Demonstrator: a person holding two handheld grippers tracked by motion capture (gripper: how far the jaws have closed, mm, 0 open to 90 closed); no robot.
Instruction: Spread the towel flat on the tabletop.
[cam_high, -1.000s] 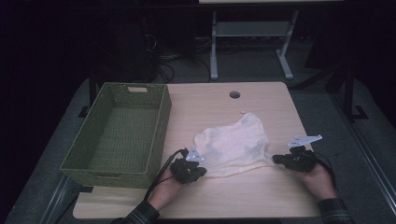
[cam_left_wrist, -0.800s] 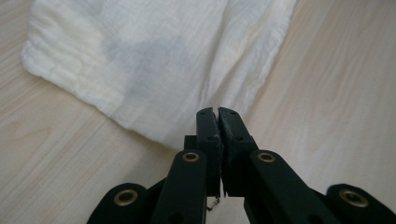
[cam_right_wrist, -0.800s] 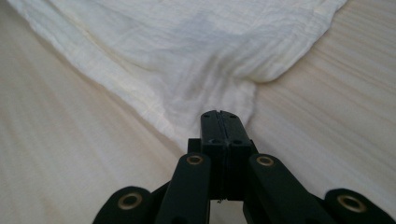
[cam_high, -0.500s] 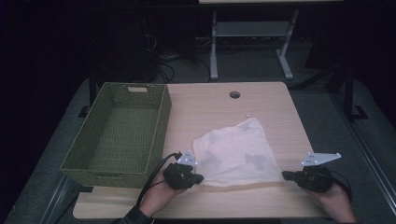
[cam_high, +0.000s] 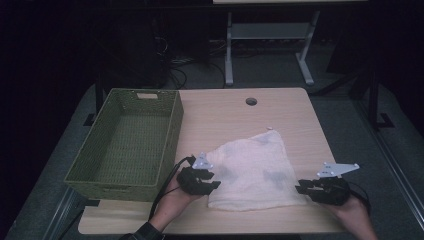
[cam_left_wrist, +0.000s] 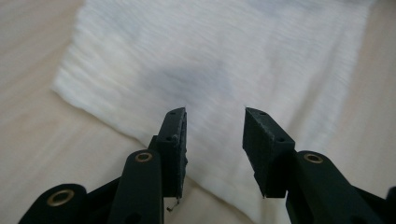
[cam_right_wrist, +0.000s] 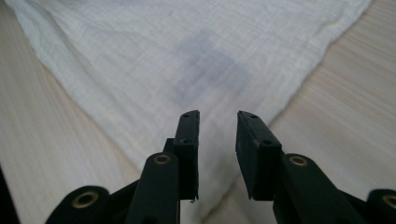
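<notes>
A white cloth (cam_high: 255, 170) with faint grey patches lies spread flat on the near half of the wooden table (cam_high: 225, 115). My left gripper (cam_high: 214, 184) sits at the cloth's near left corner. Its jaws are open above the cloth (cam_left_wrist: 224, 56), with nothing between the left fingertips (cam_left_wrist: 215, 112). My right gripper (cam_high: 300, 189) sits at the near right corner. It is open too, the fingertips (cam_right_wrist: 218, 113) parted a little over the cloth (cam_right_wrist: 187, 56) where its corner narrows.
An empty green woven basket (cam_high: 125, 145) stands along the table's left side, close to my left hand. A round cable hole (cam_high: 251, 101) is at the far middle of the table. Beyond the table stand a dark floor and a metal stand (cam_high: 270, 40).
The bunched cloth has been drawn toward the near edge and stretched flat. Both hands moved nearer and farther apart, the right one most. Both grippers now stand open at the corners.
</notes>
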